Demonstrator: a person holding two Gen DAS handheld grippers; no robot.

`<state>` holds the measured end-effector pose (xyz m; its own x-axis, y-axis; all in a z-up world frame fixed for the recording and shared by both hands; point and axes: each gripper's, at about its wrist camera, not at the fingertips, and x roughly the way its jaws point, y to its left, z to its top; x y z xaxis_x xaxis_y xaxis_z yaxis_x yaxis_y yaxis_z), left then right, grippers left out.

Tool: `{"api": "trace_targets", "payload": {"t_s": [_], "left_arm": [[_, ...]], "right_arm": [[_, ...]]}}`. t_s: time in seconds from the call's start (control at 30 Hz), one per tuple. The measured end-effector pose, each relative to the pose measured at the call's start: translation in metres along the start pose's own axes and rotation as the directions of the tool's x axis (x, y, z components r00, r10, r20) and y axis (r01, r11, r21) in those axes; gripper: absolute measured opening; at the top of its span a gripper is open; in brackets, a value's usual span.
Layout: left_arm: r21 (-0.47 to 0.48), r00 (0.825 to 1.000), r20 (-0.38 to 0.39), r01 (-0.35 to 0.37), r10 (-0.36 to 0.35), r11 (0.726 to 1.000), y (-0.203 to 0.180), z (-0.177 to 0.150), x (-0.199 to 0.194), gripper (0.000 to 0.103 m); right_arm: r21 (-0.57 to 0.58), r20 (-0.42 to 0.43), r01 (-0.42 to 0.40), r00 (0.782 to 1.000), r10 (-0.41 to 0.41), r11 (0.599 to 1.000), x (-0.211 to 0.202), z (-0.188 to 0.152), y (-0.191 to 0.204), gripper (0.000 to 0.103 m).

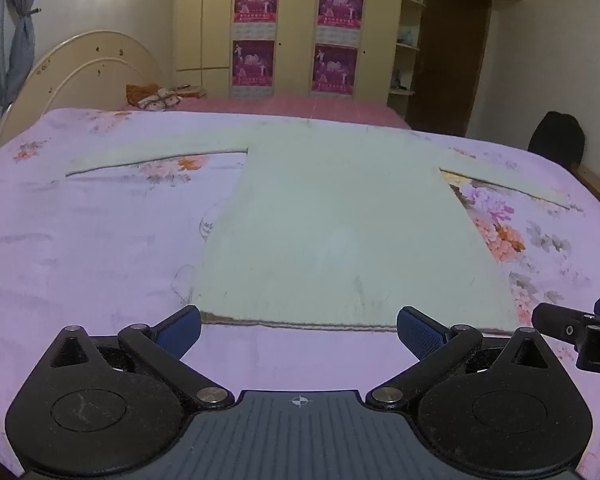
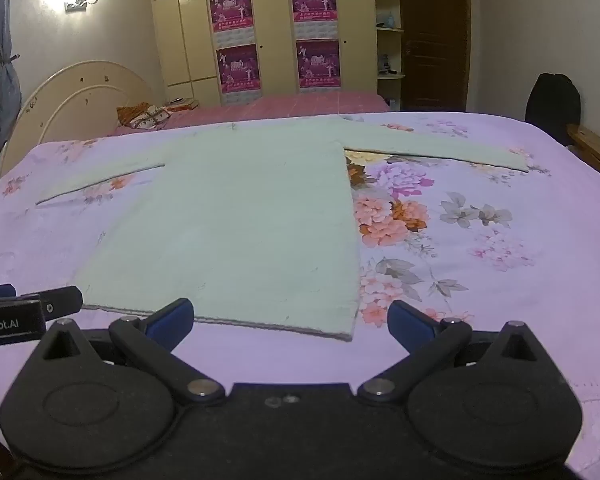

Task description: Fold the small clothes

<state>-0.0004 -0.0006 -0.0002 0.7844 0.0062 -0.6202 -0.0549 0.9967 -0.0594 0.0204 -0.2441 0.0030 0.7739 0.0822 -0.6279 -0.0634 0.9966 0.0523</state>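
A pale green long-sleeved top [image 1: 340, 216] lies flat and face-up on the floral bedspread [image 1: 80, 232], body pointing away from me and both sleeves stretched out sideways at the far end, so its long axis runs straight ahead from hem to neckline. My left claw [image 1: 299, 330] hovers just short of the near hem, jaws spread wide and holding nothing; in its view the hem's left corner [image 1: 198, 312] sits just beside the left blue pad [image 1: 180, 330], and the hem runs on across the gap to the right pad. My right claw [image 2: 290, 320] is equally wide and empty, and in its view the hem's right corner [image 2: 352, 336] lies between the pads, nearer the right one. Each claw thus faces its own lower corner of the garment, the two standing side by side along the hem; the neighbouring tool shows at the edge of each view. Both tilt downward toward the cloth, and neither touches it so far as I can tell. I judge that folding has not begun: the garment is fully spread. The left sleeve [image 2: 100, 178] lies well ahead and outboard of my left claw, the right sleeve [image 2: 440, 146] likewise of my right, so each sleeve belongs to the claw on its own side. The hem is the nearest edge to both.
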Motion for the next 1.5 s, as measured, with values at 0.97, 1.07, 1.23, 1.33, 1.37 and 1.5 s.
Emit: {"api": "trace_targets", "payload": {"t_s": [0.97, 1.07, 1.23, 1.33, 1.37, 1.5], "left_arm": [[0.031, 1.000, -0.012, -0.005, 0.006, 1.000, -0.005, 0.000, 0.001, 0.103], [0.034, 1.000, -0.012, -0.006, 0.007, 0.999, -0.006, 0.001, 0.000, 0.103], [0.040, 1.000, -0.012, -0.007, 0.007, 0.999, -0.005, 0.002, -0.001, 0.103], [0.042, 1.000, -0.013, -0.008, 0.009, 0.999, -0.005, 0.002, -0.001, 0.103], [0.041, 1.000, -0.013, -0.008, 0.009, 0.999, -0.004, 0.002, 0.000, 0.103], [0.041, 1.000, -0.013, -0.008, 0.009, 0.999, -0.004, 0.002, 0.000, 0.103]], "right_arm": [[-0.001, -0.008, 0.008, 1.000, -0.008, 1.000, 0.004, 0.002, 0.009, 0.102], [0.001, -0.007, 0.007, 1.000, -0.007, 1.000, 0.003, 0.002, 0.008, 0.102], [0.004, -0.006, 0.006, 1.000, -0.006, 1.000, 0.003, 0.001, 0.007, 0.102], [0.005, -0.007, 0.006, 1.000, -0.006, 1.000, 0.003, 0.001, 0.007, 0.102], [0.006, -0.007, 0.006, 1.000, -0.006, 1.000, 0.002, 0.001, 0.006, 0.102], [0.005, -0.007, 0.006, 1.000, -0.006, 1.000, 0.002, 0.001, 0.006, 0.102]]}}
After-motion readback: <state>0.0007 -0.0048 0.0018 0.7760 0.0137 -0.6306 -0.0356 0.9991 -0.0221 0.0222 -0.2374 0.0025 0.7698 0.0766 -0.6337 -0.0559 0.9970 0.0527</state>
